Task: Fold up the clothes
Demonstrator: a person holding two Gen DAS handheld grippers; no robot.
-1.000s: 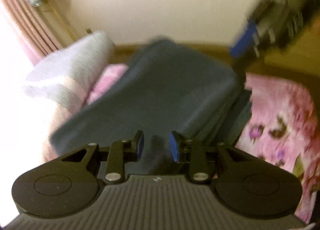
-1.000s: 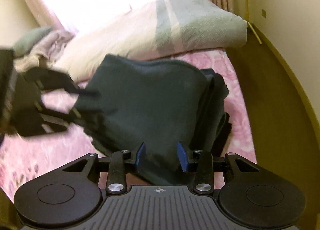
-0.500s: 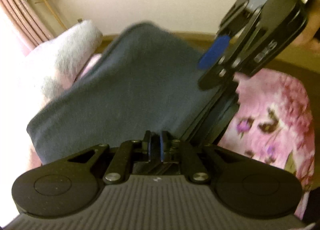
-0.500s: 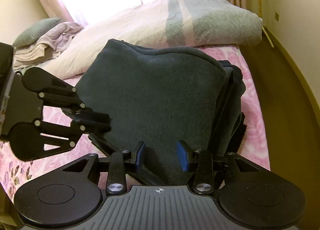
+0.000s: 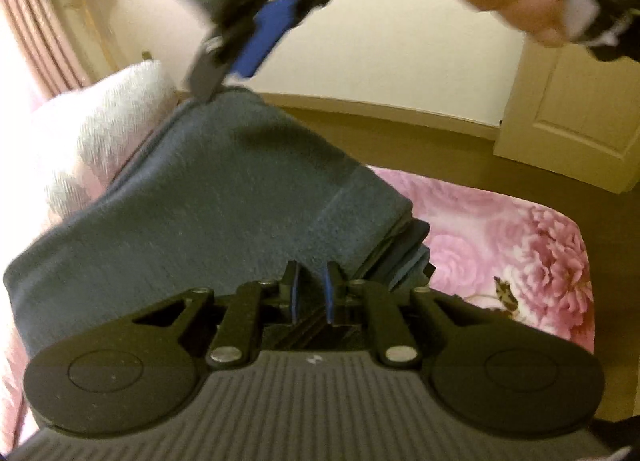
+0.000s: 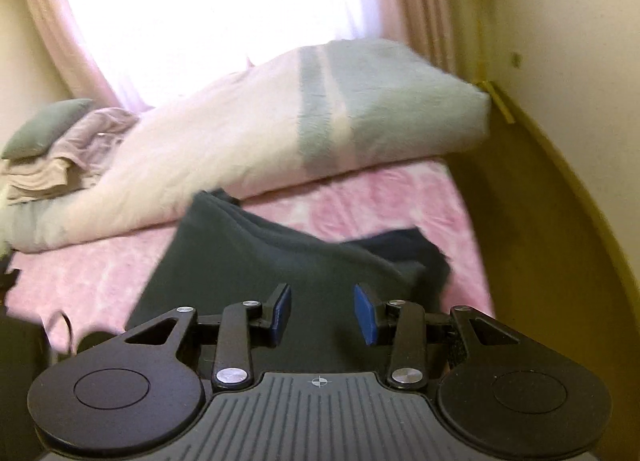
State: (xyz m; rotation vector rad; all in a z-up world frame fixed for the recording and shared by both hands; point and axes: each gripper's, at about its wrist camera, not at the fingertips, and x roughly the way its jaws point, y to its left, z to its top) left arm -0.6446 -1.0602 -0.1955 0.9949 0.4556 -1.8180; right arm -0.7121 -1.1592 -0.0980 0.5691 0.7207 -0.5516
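Observation:
A dark grey folded garment [image 5: 224, 197] lies in thick layers on the pink floral bedspread [image 5: 500, 229]. My left gripper [image 5: 311, 293] sits at its near edge with the jaws a narrow gap apart; I cannot tell if cloth is between them. The right gripper [image 5: 256, 41] shows blurred above the garment's far corner in the left wrist view. In the right wrist view my right gripper [image 6: 322, 311] is open and empty, raised above the same garment [image 6: 256, 273].
A rolled white and grey-green blanket [image 6: 280, 125] lies along the bed's far side under a bright window. A pile of pale cloths and a pillow [image 6: 48, 141] sit at the left. Brown floor [image 6: 532, 261] and a cream door [image 5: 576, 101] border the bed.
My right gripper has let go of the garment, opened wider and risen above it. My left gripper's jaws, shut half a second ago, now stand slightly apart. The garment has settled lower.

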